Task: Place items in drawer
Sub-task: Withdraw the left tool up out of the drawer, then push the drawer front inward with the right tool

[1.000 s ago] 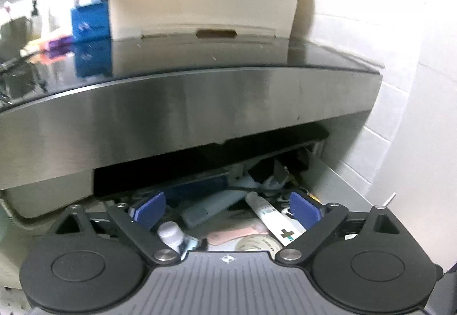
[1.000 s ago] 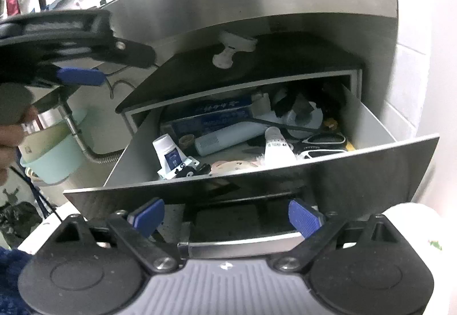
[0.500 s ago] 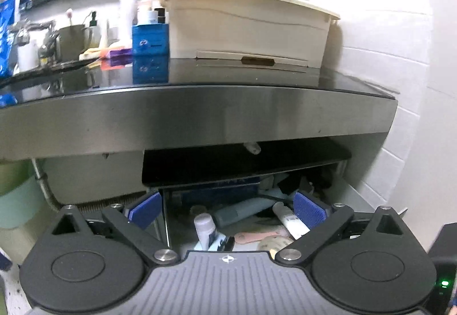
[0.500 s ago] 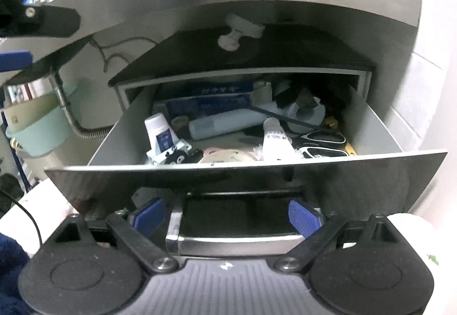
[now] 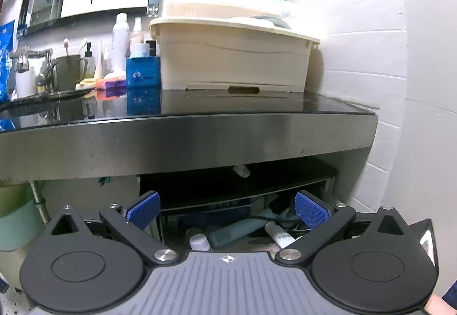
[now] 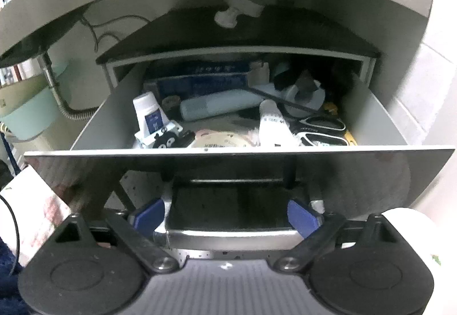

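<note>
The metal drawer (image 6: 240, 169) under the counter stands pulled out, its steel front facing me. Inside lie a small white bottle (image 6: 148, 115), a pale blue tube (image 6: 220, 106), a white tube (image 6: 271, 126), a blue box (image 6: 200, 80) and black-handled scissors (image 6: 322, 129). My right gripper (image 6: 225, 217) is open and empty, low in front of the drawer, its pads (image 6: 300, 217) either side of the drawer's handle bar (image 6: 228, 235). My left gripper (image 5: 227, 207) is open and empty, held back above the drawer, whose contents (image 5: 237, 229) show between its pads.
A dark counter (image 5: 185, 115) tops the drawer, carrying a beige lidded bin (image 5: 234, 55), a blue box (image 5: 142, 70), bottles and a mug near the tap. A tiled wall (image 5: 400, 143) closes the right side. A drain hose (image 6: 65, 106) and pale green basin sit left.
My left gripper has pulled back and risen, so the counter top and bin now fill its view. My right gripper has moved closer and lower, up to the drawer's handle.
</note>
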`<state>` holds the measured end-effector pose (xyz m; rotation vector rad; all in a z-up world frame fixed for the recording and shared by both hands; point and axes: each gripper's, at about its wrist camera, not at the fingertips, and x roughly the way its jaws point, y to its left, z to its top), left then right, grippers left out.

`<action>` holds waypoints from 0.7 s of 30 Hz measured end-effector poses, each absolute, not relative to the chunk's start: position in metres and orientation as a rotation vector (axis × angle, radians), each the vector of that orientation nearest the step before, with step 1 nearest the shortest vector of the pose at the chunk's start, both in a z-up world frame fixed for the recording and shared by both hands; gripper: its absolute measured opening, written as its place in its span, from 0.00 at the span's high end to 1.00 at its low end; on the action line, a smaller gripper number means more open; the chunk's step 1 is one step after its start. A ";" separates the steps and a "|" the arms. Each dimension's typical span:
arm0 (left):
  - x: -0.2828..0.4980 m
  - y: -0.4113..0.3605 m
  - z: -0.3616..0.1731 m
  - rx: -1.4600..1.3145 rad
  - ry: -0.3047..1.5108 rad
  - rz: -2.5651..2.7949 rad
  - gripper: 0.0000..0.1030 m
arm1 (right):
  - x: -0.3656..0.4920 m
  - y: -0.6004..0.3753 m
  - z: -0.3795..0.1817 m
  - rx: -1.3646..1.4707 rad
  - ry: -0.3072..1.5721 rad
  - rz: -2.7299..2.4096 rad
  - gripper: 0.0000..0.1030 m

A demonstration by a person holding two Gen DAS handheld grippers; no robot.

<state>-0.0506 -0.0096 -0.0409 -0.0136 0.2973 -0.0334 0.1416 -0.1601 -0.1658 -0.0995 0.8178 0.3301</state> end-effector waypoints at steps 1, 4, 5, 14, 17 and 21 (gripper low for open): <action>-0.052 -0.010 -0.040 -0.011 0.289 -0.036 0.01 | 0.143 -0.159 -0.167 -0.106 0.822 0.328 0.11; -0.053 -0.013 -0.039 -0.001 0.276 -0.040 0.01 | 0.147 -0.158 -0.171 -0.107 0.838 0.313 0.11; -0.054 -0.013 -0.039 0.001 0.275 -0.041 0.01 | 0.149 -0.158 -0.171 -0.098 0.839 0.309 0.11; -0.056 -0.012 -0.040 -0.010 0.274 -0.047 0.01 | 0.158 -0.153 -0.178 -0.134 0.873 0.279 0.11; -0.058 -0.014 -0.040 -0.004 0.267 -0.059 0.01 | 0.160 -0.150 -0.179 -0.142 0.879 0.281 0.08; -0.059 -0.016 -0.041 0.006 0.270 -0.070 0.01 | 0.161 -0.150 -0.179 -0.144 0.880 0.282 0.08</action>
